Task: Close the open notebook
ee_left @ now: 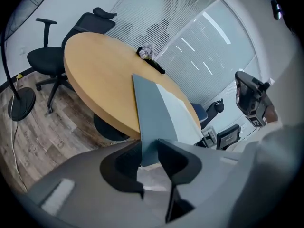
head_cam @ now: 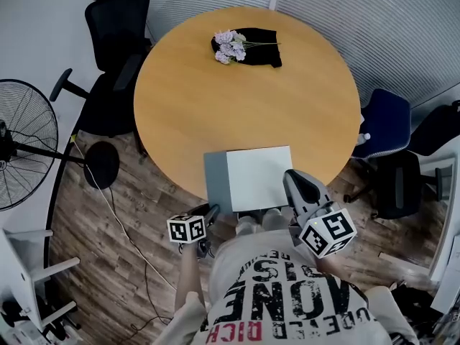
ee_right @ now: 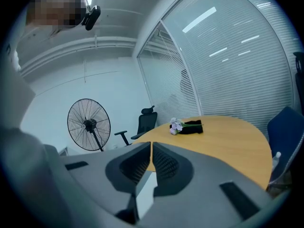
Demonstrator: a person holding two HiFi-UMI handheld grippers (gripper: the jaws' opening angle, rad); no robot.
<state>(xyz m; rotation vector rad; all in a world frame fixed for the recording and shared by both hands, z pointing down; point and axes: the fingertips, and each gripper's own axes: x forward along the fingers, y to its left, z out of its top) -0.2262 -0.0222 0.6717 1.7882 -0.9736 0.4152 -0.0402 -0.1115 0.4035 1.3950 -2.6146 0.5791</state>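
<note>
Left gripper (ee_left: 150,144), lower middle of its own view: clamped on the grey cover (ee_left: 149,113) of the notebook (head_cam: 244,192), jaws only slightly apart, with cover spanning the gap from pad to pad. Holds that cover raised off the round wooden table (head_cam: 215,92) and tilted over toward the white page (head_cam: 262,171), apparently partway to folding it shut. Grips low on the cover near its closest edge, probably for leverage about the spine.

Right gripper (ee_right: 151,145): jaws together, nothing between them. Poised by the page's right edge, lower centre-right of the head view, seemingly to stop the notebook sliding; contact not discernible.

Notebook: at the table's near edge, lower centre of the head view, not yet closed.
</note>
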